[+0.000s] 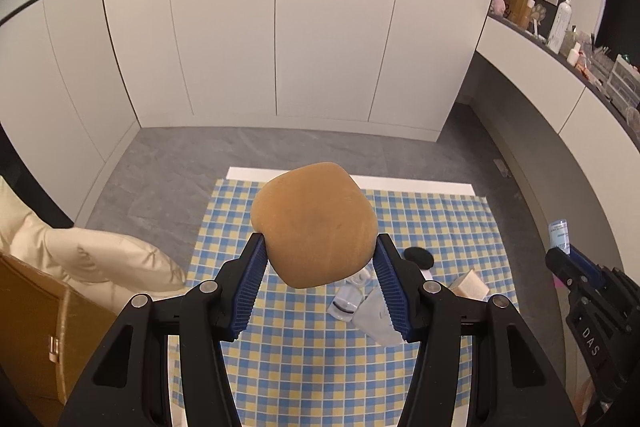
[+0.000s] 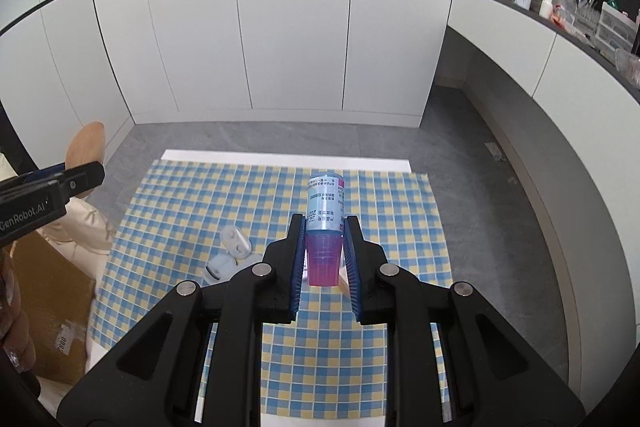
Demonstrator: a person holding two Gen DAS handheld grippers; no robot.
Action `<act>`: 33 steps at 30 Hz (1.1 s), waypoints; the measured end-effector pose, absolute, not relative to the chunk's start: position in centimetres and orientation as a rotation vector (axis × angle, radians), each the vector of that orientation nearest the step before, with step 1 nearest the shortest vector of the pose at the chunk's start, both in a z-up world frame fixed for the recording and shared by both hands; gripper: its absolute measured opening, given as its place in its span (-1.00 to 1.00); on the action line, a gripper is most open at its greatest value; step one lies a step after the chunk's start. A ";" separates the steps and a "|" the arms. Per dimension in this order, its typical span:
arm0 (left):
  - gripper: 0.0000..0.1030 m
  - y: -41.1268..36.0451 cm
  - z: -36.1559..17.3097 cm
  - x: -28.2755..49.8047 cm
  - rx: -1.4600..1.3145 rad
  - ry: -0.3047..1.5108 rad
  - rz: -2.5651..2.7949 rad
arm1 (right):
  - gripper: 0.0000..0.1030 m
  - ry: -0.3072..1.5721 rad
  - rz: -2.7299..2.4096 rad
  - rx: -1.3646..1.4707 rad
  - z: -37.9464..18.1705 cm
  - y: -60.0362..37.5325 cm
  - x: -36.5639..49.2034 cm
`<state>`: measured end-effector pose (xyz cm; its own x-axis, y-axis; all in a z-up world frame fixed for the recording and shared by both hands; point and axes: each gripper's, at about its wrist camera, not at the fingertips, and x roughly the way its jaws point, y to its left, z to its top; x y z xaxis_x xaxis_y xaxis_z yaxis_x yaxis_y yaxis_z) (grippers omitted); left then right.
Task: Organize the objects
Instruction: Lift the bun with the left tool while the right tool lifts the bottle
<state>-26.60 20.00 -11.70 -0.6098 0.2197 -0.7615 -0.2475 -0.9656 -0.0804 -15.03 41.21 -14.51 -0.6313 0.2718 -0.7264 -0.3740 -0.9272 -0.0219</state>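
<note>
Left gripper [image 1: 320,259] clamps a tan sponge [image 1: 316,227] by its near edge only; soft bulk overhangs and could slip free. Right gripper [image 2: 324,251], nearly closed, pinches a bottle [image 2: 325,211] across its pink cap; the smooth cap may slide out. Both loads hang above the checked cloth [image 2: 192,203], where small white items [image 2: 230,253] lie and could be struck by a drop.

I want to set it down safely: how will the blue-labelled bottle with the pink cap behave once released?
The bottle is tall and narrow, so it may tip if stood on the soft checked cloth. Its round body would probably roll if laid down. The right gripper pinches only its pink cap end, so it could swing.
</note>
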 end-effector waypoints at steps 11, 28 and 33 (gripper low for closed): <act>0.07 19.3 -6.7 -25.7 -1.166 0.052 2.655 | -0.61 0.169 2.601 -1.015 -8.4 40.0 -15.4; 0.07 17.7 -1.8 -22.7 -1.106 0.007 2.669 | -0.62 0.135 2.626 -0.994 -3.4 37.4 -14.1; 0.07 17.5 -1.8 -22.2 -1.116 0.011 2.663 | -0.62 0.124 2.629 -1.005 -3.2 36.8 -13.8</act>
